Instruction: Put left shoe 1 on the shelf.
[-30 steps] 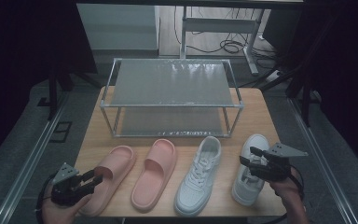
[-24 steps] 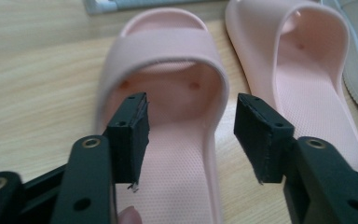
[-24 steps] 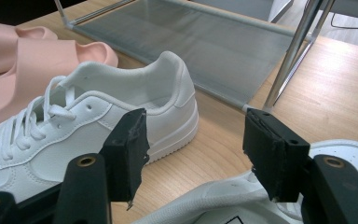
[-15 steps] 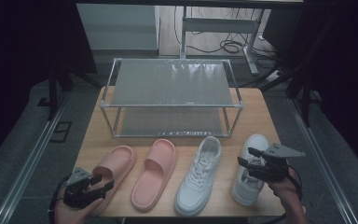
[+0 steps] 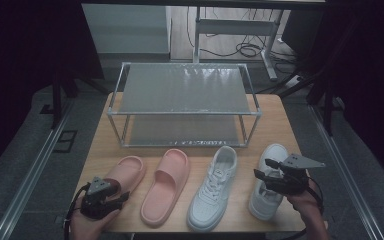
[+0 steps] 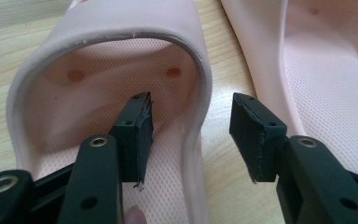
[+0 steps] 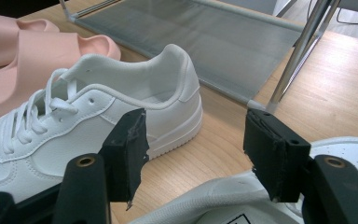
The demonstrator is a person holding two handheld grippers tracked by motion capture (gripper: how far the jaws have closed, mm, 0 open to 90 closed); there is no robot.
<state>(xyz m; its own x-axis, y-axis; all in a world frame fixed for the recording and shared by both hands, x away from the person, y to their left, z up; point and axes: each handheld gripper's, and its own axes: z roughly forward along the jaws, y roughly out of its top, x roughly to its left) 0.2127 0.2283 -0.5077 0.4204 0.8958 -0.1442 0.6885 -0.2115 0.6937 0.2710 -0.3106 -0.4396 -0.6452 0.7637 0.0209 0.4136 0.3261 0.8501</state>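
**Four shoes out front, rack holding none yet**

Four shoes lined up and none on the rack so far, so by my read this is right at the start of a put-them-away job. Biggest thing first: the wooden tabletop (image 5: 280, 120), with a two-tier metal shoe rack (image 5: 182, 87) standing at the back, both shelves bare.

Along the front edge, left to right: left pink slide (image 5: 127, 172), right pink slide (image 5: 164, 187), left white sneaker (image 5: 215, 187), right white sneaker (image 5: 267, 187). All four lie flat on the wood, near each other, well short of the rack.

Now the small stuff. The left claw (image 6: 193, 135) sits at the heel end of the left pink slide, one jaw inside the footbed, the other outside, with the slide's side wall between them. Its jaws have just been closing in a bit, but the pads aren't pressing yet, so no grip so far. The right claw (image 7: 193, 149) hovers with its jaws wide over the right white sneaker's collar, nothing between them.

Left to do, I'd guess: pinch that wall, lift, shelve it, then the other three.
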